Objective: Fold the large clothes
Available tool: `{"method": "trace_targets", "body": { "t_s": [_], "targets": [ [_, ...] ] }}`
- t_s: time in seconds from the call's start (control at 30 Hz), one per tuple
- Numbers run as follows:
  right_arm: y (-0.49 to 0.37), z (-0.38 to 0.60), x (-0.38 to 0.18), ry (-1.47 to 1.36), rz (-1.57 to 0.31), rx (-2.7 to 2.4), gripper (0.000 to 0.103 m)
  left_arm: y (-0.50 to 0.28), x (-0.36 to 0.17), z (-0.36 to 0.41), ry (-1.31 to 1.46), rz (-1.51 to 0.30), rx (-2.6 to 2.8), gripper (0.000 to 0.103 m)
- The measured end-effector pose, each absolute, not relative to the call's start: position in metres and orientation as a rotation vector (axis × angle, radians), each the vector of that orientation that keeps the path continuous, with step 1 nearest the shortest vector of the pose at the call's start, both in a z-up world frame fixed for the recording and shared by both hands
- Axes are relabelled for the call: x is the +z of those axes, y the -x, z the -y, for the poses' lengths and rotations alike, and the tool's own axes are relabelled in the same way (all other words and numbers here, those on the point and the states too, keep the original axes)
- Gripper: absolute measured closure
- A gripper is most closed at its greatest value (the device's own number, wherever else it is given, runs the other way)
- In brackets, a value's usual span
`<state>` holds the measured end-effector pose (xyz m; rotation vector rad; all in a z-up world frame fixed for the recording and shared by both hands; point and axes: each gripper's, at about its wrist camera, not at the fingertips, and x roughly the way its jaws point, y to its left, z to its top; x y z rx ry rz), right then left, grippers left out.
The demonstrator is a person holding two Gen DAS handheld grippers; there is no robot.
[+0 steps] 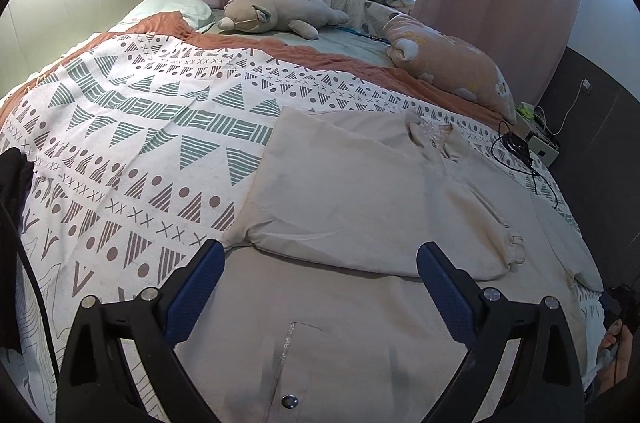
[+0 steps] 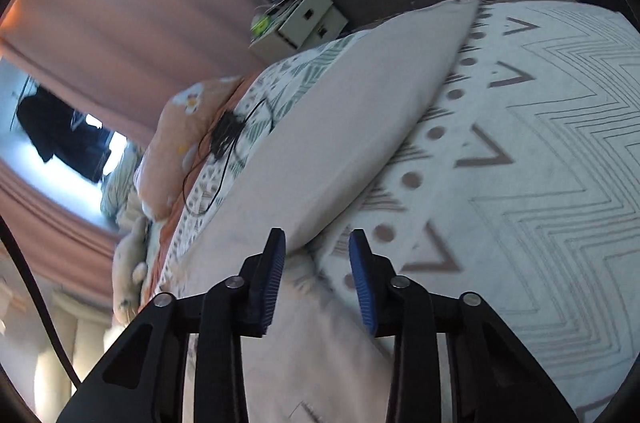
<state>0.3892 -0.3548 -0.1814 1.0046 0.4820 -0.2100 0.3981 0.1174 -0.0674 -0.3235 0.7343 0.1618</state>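
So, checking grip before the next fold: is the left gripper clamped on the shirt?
No, the left gripper is wide open above the beige shirt.

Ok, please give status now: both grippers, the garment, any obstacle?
Left gripper open above beige garment. Right gripper open at its unfolded sleeve. One sleeve folded across. Black cable beside collar.

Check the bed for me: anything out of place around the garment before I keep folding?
One thing: a black cable with a small black device lies on the bedspread just beyond the beige garment, near the right sleeve, where it could snag. Otherwise the garment lies flat with one sleeve folded across. Both grippers, left gripper and right gripper, are open.
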Motion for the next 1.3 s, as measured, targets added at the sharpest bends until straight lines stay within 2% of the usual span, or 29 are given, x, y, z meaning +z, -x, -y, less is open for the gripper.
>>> {"method": "trace_targets", "body": {
  "t_s": [0.13, 0.43, 0.87, 1.03, 1.3],
  "targets": [
    [-0.392, 0.378, -0.198, -1.045, -0.474, -0.23, 0.08, -0.4, -0.069, -0.107, 0.298, -0.726, 0.171, 0.004],
    [-0.42, 0.406, -0.226, -1.105, -0.469, -0.217, 0.081, -0.413, -0.077, -0.096, 0.231, -0.741, 0.21, 0.004],
    [-0.453, 0.43, -0.245, -1.147, -0.472, -0.193, 0.082, -0.422, -0.075, -0.096, 0.3, -0.717, 0.26, 0.004],
    [-0.459, 0.433, -0.247, -1.113, -0.479, -0.196, 0.102, -0.423, -0.077, -0.092, 0.285, -0.726, 0.261, 0.004],
    [-0.441, 0.417, -0.204, -0.985, -0.378, -0.119, 0.103, -0.415, -0.069, -0.094, 0.31, -0.703, 0.235, 0.004]
  ]
}}
